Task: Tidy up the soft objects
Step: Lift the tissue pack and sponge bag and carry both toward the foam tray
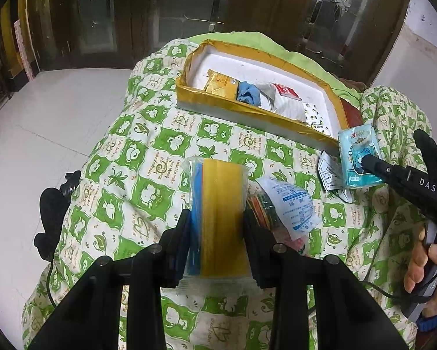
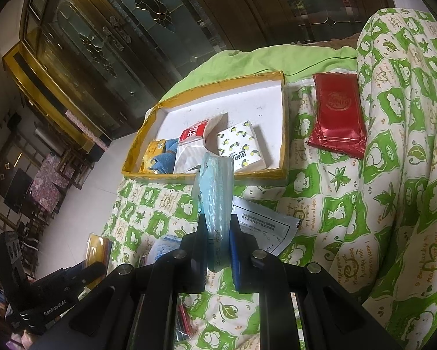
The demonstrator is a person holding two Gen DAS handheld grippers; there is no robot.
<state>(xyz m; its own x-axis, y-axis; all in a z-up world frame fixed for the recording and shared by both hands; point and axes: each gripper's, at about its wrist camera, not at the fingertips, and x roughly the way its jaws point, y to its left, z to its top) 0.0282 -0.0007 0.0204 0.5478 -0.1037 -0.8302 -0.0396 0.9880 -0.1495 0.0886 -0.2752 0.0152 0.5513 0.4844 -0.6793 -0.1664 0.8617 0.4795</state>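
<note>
A green-and-white patterned quilt (image 1: 148,157) is covering the surface. The left gripper (image 1: 215,233) is pinching a clear bag of yellow and blue sheets (image 1: 218,204); the right gripper (image 2: 218,233) is clamping a light-blue tissue pack (image 2: 217,186) near the foam tray's (image 2: 206,176) front wall.

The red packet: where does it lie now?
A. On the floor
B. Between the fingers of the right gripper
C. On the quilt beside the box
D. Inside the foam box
C: the red packet lies flat on the green patterned quilt, outside the wall of the box.
</note>
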